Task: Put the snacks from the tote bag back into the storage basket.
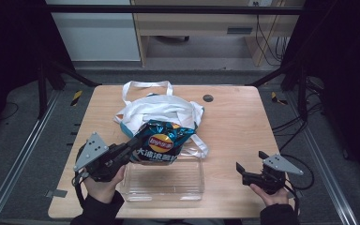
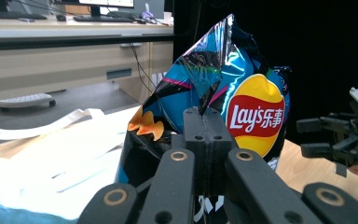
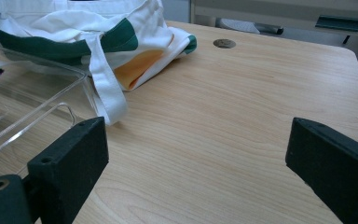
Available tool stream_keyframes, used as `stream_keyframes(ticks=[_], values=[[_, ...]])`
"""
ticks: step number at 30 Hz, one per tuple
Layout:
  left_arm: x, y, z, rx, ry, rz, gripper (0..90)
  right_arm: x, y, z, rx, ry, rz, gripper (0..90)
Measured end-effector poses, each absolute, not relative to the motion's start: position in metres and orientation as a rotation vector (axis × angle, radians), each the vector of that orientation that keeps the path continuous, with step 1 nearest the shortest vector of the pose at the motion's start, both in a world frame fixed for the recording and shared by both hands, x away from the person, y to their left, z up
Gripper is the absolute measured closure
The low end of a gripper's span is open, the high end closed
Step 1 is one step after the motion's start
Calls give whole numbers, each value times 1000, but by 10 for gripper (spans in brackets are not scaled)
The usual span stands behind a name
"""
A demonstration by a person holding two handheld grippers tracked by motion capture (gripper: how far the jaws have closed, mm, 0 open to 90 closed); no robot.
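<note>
The left claw (image 2: 204,122) is pinching the chip bag (image 1: 161,140), already out of the tote bag (image 1: 161,108) but not yet lowered into the clear bin (image 1: 164,180) beneath, while the right claw (image 1: 249,165) is waiting spread beside that bin.

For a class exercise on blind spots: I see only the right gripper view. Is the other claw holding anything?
Observer: Yes. The left claw is shut on a chip bag.
Operator: Where is that bag?
Observer: In the high view it hangs by the far edge of the clear tray, just in front of the cloth bag.
Operator: Any marking on it?
Observer: A red Lay's logo on a yellow oval faces the left claw's camera.
</note>
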State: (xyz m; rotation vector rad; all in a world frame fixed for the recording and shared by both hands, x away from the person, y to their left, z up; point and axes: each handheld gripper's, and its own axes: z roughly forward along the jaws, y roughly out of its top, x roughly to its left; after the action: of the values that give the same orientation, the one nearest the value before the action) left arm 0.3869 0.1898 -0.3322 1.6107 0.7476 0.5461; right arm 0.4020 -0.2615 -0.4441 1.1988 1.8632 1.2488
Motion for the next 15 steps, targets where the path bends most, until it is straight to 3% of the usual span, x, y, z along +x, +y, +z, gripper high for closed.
stream_keyframes(ticks=[15], values=[[384,180,-356,1675,770,491,900,402,-261,-444,1198,1864,1250,61]])
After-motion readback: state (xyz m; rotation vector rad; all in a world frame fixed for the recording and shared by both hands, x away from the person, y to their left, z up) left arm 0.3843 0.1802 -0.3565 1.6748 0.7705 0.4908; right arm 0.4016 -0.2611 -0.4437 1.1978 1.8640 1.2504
